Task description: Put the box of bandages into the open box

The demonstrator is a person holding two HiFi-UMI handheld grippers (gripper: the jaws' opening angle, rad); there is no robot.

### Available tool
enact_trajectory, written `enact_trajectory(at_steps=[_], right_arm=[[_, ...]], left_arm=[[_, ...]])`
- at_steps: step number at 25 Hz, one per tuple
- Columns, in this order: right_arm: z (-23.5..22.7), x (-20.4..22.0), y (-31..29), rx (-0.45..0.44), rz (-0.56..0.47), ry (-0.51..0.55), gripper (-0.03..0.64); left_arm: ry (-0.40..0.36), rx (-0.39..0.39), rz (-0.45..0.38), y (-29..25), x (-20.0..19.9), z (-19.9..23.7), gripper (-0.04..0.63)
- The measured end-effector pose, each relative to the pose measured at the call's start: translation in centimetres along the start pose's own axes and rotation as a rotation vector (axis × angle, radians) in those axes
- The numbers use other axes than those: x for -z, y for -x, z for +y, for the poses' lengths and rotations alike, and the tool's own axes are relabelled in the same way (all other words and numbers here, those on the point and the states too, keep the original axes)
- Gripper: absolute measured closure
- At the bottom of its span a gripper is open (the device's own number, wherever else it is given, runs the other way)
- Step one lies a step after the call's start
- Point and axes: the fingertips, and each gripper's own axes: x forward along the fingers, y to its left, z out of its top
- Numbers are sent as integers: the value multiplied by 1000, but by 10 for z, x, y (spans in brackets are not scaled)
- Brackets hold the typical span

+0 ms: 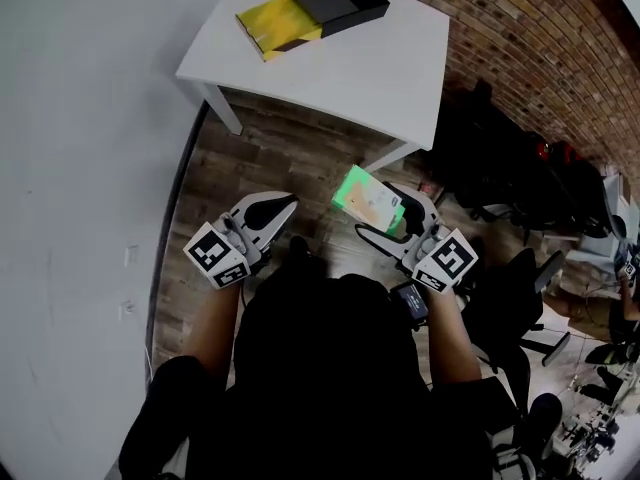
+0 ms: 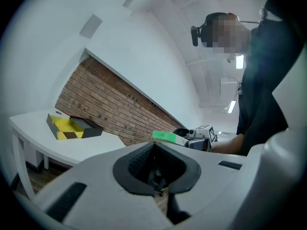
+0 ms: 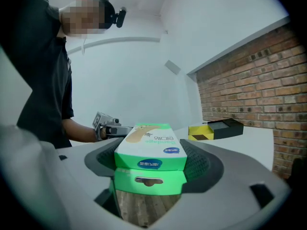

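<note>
The green box of bandages (image 1: 368, 200) is clamped between the jaws of my right gripper (image 1: 388, 220), held in the air above the wooden floor, short of the table. In the right gripper view the bandage box (image 3: 151, 150) fills the jaws of that gripper (image 3: 151, 166). The open box (image 1: 310, 10), yellow inside with a black sleeve, lies on the far part of the white table (image 1: 370, 73); it also shows as the open box (image 3: 216, 128) and the open box (image 2: 72, 127). My left gripper (image 1: 272, 214) hangs level with the right one, shut and empty (image 2: 156, 171).
A white wall (image 1: 80, 168) runs along the left. The brick wall (image 1: 520, 58) stands behind the table. Dark office chairs (image 1: 500, 173) crowd the right side. Wooden floor (image 1: 270, 153) lies between me and the table's legs.
</note>
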Motion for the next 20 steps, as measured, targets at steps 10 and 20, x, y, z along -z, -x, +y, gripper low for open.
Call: enact_trajectory(at_steps=[10, 20], right_arm=[[-60, -8, -56, 7, -1, -15, 250], [-152, -33, -113, -56, -15, -5, 250]], left_arm=[[21, -86, -5, 3, -6, 71, 580], [23, -183, 17, -33, -31, 149, 580]])
